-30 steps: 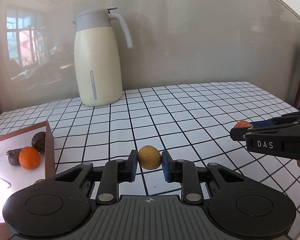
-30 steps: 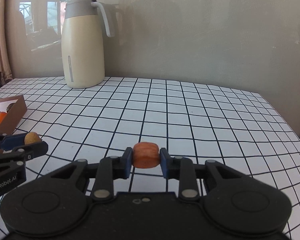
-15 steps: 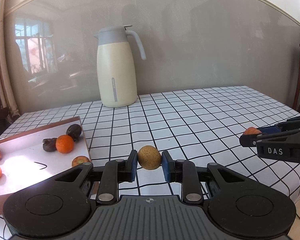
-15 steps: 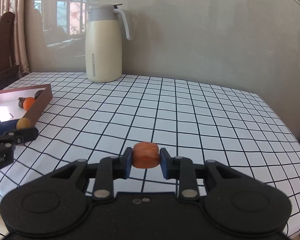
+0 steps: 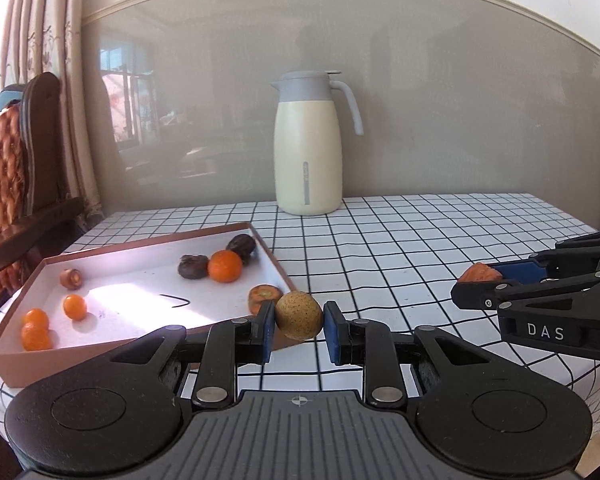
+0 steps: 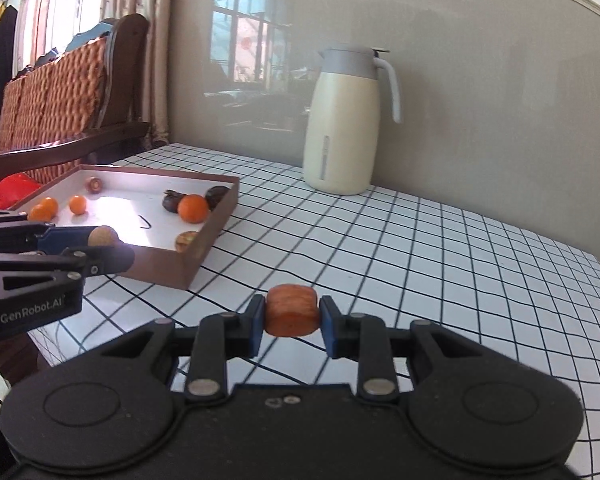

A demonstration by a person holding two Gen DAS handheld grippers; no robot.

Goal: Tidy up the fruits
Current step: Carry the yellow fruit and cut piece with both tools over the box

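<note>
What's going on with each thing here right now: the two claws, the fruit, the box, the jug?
Left gripper: shut on the round tan fruit, held above the table.
Right gripper: shut on the orange fruit piece, also lifted.
Box: open, lying flat, several fruits inside.
Big orange: resting in the box between two dark fruits.
Jug: upright, lid closed.

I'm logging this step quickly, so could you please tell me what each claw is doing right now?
Left claw: closed on the tan fruit.
Right claw: closed on the orange fruit.
</note>
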